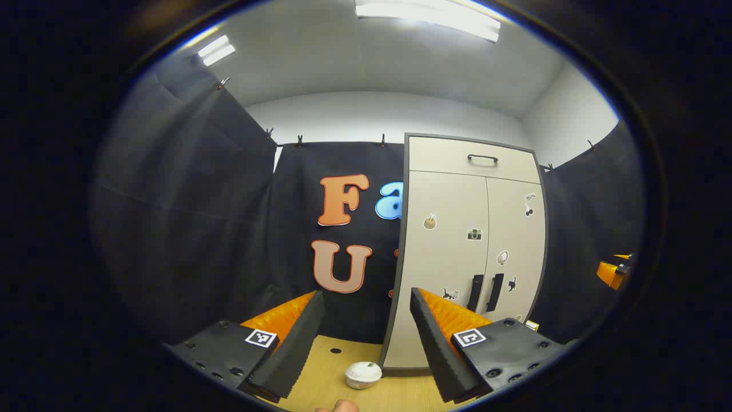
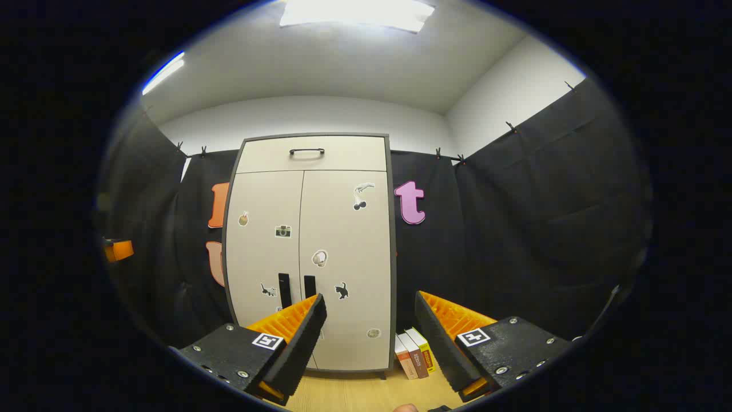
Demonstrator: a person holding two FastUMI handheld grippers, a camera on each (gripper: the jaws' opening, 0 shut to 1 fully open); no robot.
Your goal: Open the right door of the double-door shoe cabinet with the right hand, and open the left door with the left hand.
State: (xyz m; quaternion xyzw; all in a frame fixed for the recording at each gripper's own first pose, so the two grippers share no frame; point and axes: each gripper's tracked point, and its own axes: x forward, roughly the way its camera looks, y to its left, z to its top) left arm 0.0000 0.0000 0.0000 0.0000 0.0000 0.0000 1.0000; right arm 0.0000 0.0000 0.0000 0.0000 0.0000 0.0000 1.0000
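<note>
A pale shoe cabinet [image 1: 457, 240] [image 2: 311, 252] with a dark frame stands against the booth wall, both doors closed. Stickers dot the left door [image 1: 443, 257] [image 2: 266, 252] and the right door [image 1: 514, 246] [image 2: 349, 257]. Two dark vertical handles sit side by side at the middle seam: left handle [image 1: 474, 292] [image 2: 283, 290], right handle [image 1: 495, 292] [image 2: 309, 286]. A drawer with a dark handle [image 1: 482, 158] [image 2: 306, 151] tops the cabinet. My left gripper [image 1: 366, 337] is open, well short of the cabinet and left of it. My right gripper [image 2: 370, 337] is open too, some way in front of the right door.
A small white lidded tub [image 1: 363, 375] sits on the wooden floor [image 1: 331, 366] by the cabinet's left corner. Three books [image 2: 414, 352] lean beside its right side. The other gripper shows as an orange part at each view's edge [image 1: 615, 272] [image 2: 117, 250].
</note>
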